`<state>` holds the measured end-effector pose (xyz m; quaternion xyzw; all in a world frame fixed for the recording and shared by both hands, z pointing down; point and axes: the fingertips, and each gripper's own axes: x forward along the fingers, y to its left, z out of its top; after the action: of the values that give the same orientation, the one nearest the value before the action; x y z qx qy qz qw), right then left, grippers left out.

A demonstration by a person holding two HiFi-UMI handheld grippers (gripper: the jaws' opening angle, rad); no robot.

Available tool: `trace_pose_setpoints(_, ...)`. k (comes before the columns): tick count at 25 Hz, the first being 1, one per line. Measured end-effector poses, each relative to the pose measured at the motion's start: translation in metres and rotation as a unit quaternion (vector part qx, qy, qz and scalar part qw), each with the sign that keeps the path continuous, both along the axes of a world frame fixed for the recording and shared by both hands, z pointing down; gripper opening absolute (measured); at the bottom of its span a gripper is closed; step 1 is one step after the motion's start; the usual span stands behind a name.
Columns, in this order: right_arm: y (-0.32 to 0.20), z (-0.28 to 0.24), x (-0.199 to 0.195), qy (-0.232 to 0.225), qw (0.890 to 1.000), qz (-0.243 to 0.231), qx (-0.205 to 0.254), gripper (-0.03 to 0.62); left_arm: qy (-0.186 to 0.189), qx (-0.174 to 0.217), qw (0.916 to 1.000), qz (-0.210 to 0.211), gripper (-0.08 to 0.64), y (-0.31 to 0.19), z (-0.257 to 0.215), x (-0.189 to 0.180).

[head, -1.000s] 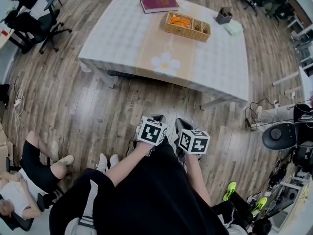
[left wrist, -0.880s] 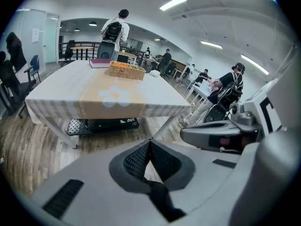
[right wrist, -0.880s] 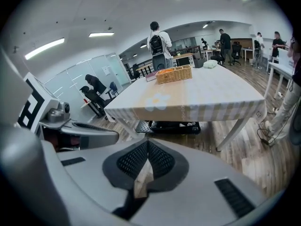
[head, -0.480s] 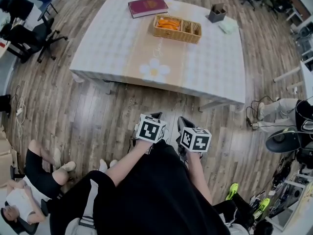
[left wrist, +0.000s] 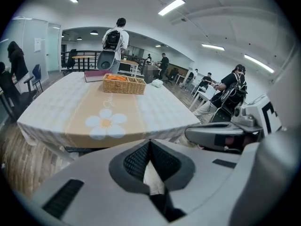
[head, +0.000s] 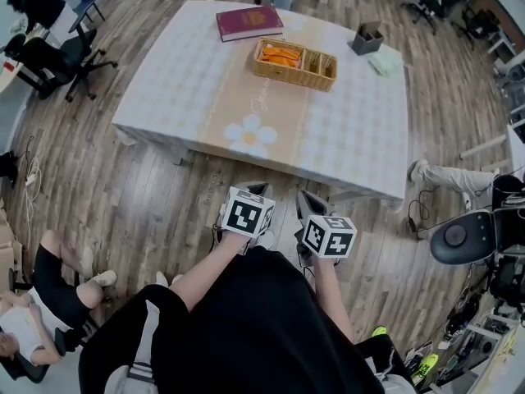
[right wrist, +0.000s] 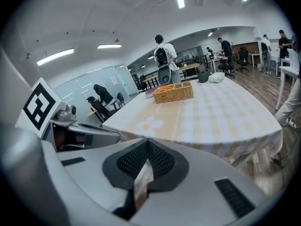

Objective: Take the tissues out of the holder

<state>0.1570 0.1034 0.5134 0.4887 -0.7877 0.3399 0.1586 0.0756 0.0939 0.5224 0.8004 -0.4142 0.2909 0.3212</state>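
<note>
The left gripper point(left wrist: 149, 144) and right gripper point(right wrist: 147, 143) are held side by side over the wooden plank floor point(head: 148, 179), short of the pale checked-cloth worktop point(head: 205, 80), each with fingers clenched together on nothing. The dark grey box-shaped tissue holder point(head: 367, 37) stands near the worktop's far right corner, near the woven wicker basket point(head: 294, 64)

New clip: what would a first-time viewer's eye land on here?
A big table with a daisy print fills the head view, carrying a wicker basket, a red book and a dark holder along its far side. Nearer, the left claw and right claw are both shut, held over the wood floor short of the table.
</note>
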Motion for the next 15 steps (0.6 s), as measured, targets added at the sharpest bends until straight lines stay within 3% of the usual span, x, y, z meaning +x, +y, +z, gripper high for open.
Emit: trace_pose_setpoints(15,-0.034,0.007,0.0,-0.018,0.998,-0.062,0.0,0.015,-0.009,-0.003,0.9985,-0.055,0.0,-0.033,0.004,-0.001)
